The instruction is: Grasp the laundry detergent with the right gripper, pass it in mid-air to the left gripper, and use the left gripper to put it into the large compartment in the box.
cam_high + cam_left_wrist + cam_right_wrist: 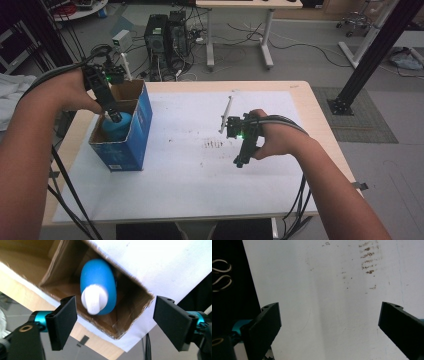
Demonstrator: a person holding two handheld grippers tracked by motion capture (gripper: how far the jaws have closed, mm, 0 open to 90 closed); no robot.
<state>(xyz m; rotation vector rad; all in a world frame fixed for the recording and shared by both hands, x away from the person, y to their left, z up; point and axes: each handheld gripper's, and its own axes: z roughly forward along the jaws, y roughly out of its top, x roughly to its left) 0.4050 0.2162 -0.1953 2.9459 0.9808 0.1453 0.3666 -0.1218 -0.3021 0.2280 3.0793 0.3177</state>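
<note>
right gripper (239, 164): near right of centre, low over the white sheet (200, 175), tips pointing toward the near edge; jaws wide apart, nothing between them, bare sheet under them in the right gripper view (329, 315)
right hand (277, 137): wrapped round the gripper body, forearm coming in from the near right corner
white sheet: covers most of the table top (310, 115); a patch of brown smudges (214, 144) sits mid-sheet, just left of the right gripper
blue box (131, 145): cardboard, open at the top, stands on the left part of the sheet; brown inside walls
blue bottle (116, 128): the thing in hand; inside the blue box, toward its near end, well below the rim; left gripper view shows it leaning in a corner of the box (98, 282), white cap (93, 299) pointing up at the camera
left gripper (115, 118): reaches down into the box mouth from the far left, tips just above the bottle; jaws partly open, one either side of the cap in the left gripper view, pads clear of it, nothing held
left hand (80, 92): holds the gripper body above the far left edge of the box, forearm from the near left
white stick (226, 114): thin, lies on the sheet just beyond the right gripper, slanting far-right to near-left
floor beyond table: PC towers (165, 37) and loose cables behind the far edge
</note>
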